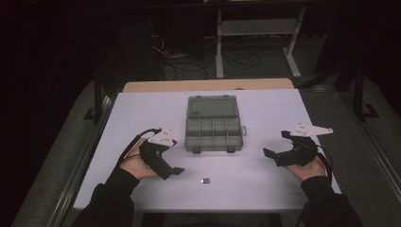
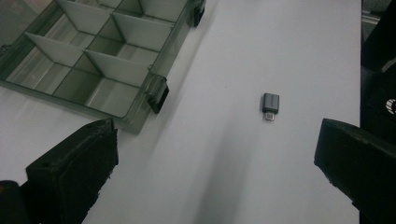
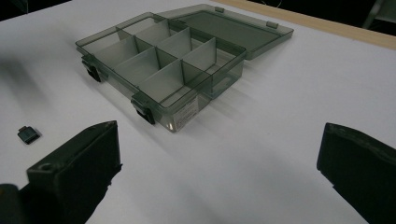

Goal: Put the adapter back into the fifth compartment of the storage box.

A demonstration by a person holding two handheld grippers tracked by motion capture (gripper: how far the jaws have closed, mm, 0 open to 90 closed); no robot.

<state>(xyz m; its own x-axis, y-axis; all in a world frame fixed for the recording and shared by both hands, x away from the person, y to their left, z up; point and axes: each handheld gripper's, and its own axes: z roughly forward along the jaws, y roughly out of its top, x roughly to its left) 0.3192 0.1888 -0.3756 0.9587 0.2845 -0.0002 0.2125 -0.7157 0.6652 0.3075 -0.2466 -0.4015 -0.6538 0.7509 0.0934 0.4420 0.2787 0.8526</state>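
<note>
1. High view. The organiser box [image 1: 213, 130] lies at the middle of the white table [image 1: 265, 179] with its lid [image 1: 212, 106] folded flat on the far side. A small adapter [image 1: 205, 180] lies alone on the table near the front edge, well apart from the box. The left gripper [image 1: 173, 171] is held low, just left of the adapter, pointing toward it. The right gripper [image 1: 276, 144] rests to the right of the box, apart from both things. Nothing is held by either.

2. Left gripper view. The jaws stand spread wide, with nothing between them. The adapter [image 2: 270, 105] lies ahead of them on the bare table, nearer the right-hand jaw, its metal plug end facing the camera. The front corner of the box [image 2: 93, 60] with one latch [image 2: 158, 94] sits to the upper left. The compartments in view hold nothing.

3. Right gripper view. The jaws are likewise spread and hold nothing. The box [image 3: 163, 70] stands open ahead, and all its compartments appear to be vacant, though the tinted walls make the far ones hard to judge. The adapter [image 3: 29, 134] lies far to the left.

4. Progress. The work is judged to be at its start: the box is open and ready, but the adapter has not been gripped. Left to do: close on the adapter, carry it over and place it in a compartment.
</note>
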